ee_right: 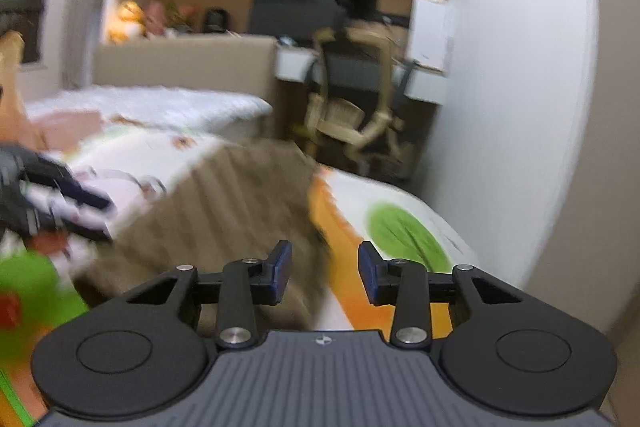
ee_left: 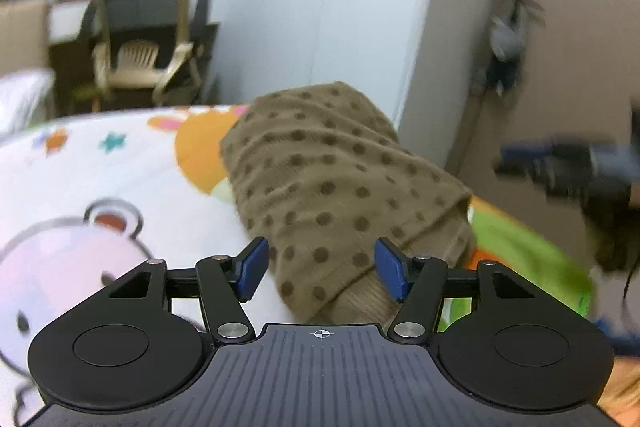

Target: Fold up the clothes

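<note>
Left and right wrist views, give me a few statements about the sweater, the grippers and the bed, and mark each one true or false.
1. The sweater is brown with darker dots. True.
2. The left gripper is shut on the sweater. False: its jaws stand apart, with the sweater's hem lying between them, ungripped.
3. The sweater lies on a cartoon-print bedsheet. True.
4. The right gripper holds a sock. False: it is open and holds nothing.
5. A chair stands beyond the bed. True.
</note>
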A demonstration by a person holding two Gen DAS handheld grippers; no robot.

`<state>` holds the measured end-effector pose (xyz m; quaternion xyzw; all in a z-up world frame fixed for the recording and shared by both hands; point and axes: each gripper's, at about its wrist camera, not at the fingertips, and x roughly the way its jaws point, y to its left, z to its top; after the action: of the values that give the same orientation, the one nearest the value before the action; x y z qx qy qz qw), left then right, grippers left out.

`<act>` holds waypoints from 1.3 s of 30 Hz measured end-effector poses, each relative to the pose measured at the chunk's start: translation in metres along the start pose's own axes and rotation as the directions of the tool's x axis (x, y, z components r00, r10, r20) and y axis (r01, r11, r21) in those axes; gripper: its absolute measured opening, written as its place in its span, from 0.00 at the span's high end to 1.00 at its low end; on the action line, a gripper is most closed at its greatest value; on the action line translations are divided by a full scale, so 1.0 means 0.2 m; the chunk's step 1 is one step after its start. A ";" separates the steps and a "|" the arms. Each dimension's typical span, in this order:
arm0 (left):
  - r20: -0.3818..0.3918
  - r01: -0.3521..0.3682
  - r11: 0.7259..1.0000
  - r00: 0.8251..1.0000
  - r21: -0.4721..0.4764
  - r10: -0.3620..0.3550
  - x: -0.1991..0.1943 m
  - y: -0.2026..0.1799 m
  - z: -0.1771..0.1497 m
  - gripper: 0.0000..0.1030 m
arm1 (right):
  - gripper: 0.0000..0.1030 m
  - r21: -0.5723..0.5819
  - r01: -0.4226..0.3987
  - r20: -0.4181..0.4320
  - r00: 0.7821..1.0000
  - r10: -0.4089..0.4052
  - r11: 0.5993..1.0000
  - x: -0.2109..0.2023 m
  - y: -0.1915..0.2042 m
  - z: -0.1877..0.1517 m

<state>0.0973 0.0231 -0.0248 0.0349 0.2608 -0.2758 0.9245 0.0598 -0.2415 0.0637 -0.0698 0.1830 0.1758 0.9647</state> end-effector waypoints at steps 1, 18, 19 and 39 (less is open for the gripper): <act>0.011 0.010 0.999 1.000 0.051 -0.010 0.00 -0.05 0.01 0.41 | 0.65 0.011 -0.035 0.011 0.999 0.035 0.999 0.04 0.01 0.06; -0.112 0.264 0.960 0.961 0.091 -0.253 0.23 -0.27 -0.01 0.44 | 0.44 -0.069 0.112 -0.253 0.959 -0.126 0.991 0.99 -0.11 0.06; -0.111 0.268 0.959 0.960 0.087 -0.258 0.23 -0.27 -0.01 0.44 | 0.44 -0.086 0.124 -0.256 0.956 -0.142 0.989 0.96 -0.11 0.05; 0.057 0.208 0.971 0.978 -0.115 -0.202 0.37 0.16 0.57 0.37 | 0.40 -0.095 -0.143 -0.144 0.981 0.129 0.985 0.42 0.14 -0.04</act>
<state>0.2203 -0.0107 0.0341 -0.0539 0.2584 -0.3543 0.8971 0.1195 -0.1917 0.0226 -0.1198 0.2437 0.2456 0.9306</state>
